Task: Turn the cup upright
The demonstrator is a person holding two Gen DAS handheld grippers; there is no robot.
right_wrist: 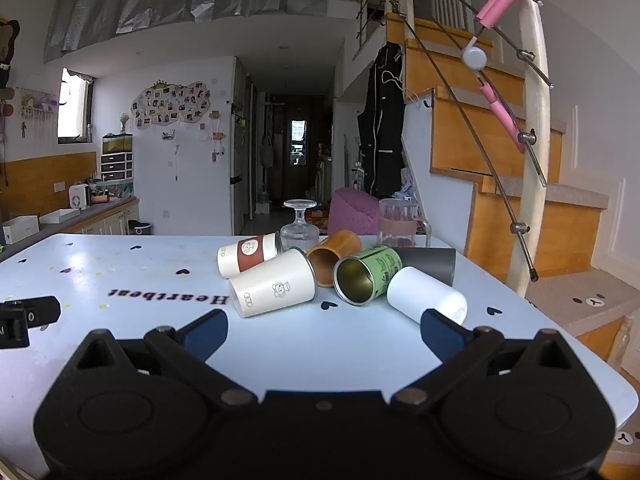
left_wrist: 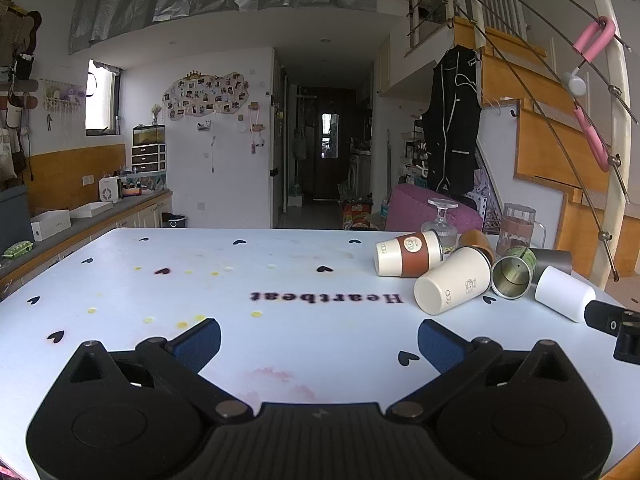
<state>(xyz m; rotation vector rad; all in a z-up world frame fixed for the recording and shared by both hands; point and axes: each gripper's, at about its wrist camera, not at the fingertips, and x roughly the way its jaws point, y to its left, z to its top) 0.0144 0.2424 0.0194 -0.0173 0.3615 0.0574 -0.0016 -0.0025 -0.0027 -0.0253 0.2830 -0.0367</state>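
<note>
Several cups lie on their sides in a cluster on the pale blue table [right_wrist: 120, 272]. They are a white cup with a brown sleeve [right_wrist: 248, 258], a white cup with a bear print [right_wrist: 274, 288], a brown cup [right_wrist: 334, 254], a green tin cup [right_wrist: 366, 274], a dark grey cup [right_wrist: 430, 262] and a plain white cup [right_wrist: 426, 298]. The same cluster shows at the right of the left wrist view, with the bear-print cup [left_wrist: 452, 286]. My right gripper [right_wrist: 324, 330] is open and empty, just short of the plain white cup. My left gripper [left_wrist: 320, 344] is open and empty over bare table, left of the cups.
An upturned stemmed glass [right_wrist: 300, 224] and an upright glass mug with a band [right_wrist: 398, 220] stand behind the cluster. The table's right edge lies close beyond the plain white cup, with stairs and a railing [right_wrist: 528, 136] past it. A counter [left_wrist: 80, 220] runs along the left.
</note>
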